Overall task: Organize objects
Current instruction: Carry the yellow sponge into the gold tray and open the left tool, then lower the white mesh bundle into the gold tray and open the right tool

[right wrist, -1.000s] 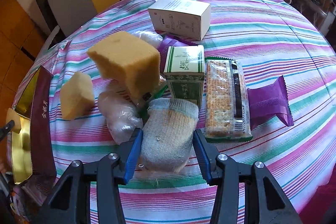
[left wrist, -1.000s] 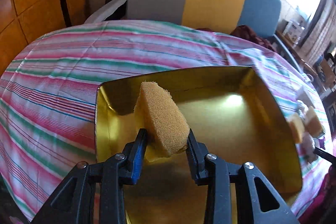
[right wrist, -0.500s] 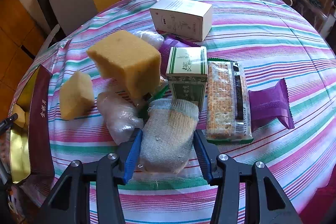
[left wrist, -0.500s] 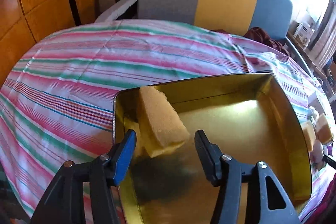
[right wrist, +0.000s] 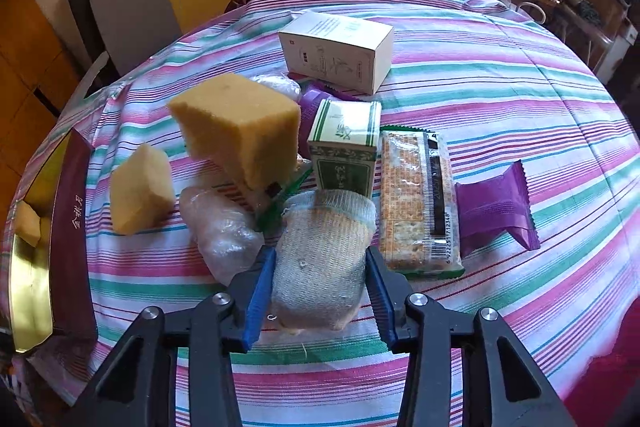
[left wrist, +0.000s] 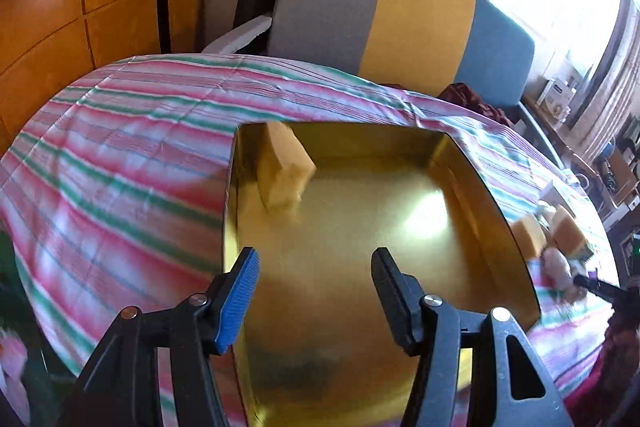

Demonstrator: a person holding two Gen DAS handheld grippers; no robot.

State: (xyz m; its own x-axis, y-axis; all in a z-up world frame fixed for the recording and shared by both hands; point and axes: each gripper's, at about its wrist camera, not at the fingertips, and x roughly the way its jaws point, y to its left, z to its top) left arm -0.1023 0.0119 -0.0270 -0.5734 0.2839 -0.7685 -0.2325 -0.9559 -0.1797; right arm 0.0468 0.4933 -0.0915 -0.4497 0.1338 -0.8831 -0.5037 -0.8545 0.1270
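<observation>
Lower centre of the left wrist view: left tongs [left wrist: 314, 283], jaws wide apart and holding nothing, above a gold tin [left wrist: 496, 223] that fills the middle of the frame. Upper left corner of the tin: a yellow sponge [left wrist: 286, 169], blurred, leaning against the far and left walls, well apart from the tongs. Around the tin: a striped cloth [left wrist: 120, 155] covering the tabletop. Upper centre: a chair [left wrist: 384, 11] with grey, yellow and blue panels.

Lower centre of the right wrist view: right tongs [right wrist: 320, 297], jaws set against both sides of a mesh-wrapped bundle [right wrist: 322, 259] that rests on the cloth; the jaws appear clamped on it. Just above the bundle: a green box [right wrist: 346, 145], upright. Right of the box: a cracker pack [right wrist: 418, 203] lying flat, and beside it a purple packet [right wrist: 494, 209]. Upper centre: a white box [right wrist: 338, 51]. Left of the green box: a large sponge [right wrist: 240, 127], tilted, propped on items beneath it; farther left, a small sponge [right wrist: 140, 189]; between it and the bundle, a clear plastic bag [right wrist: 224, 231]. Left edge of the frame: the tin with its maroon outer wall, the first sponge inside.
</observation>
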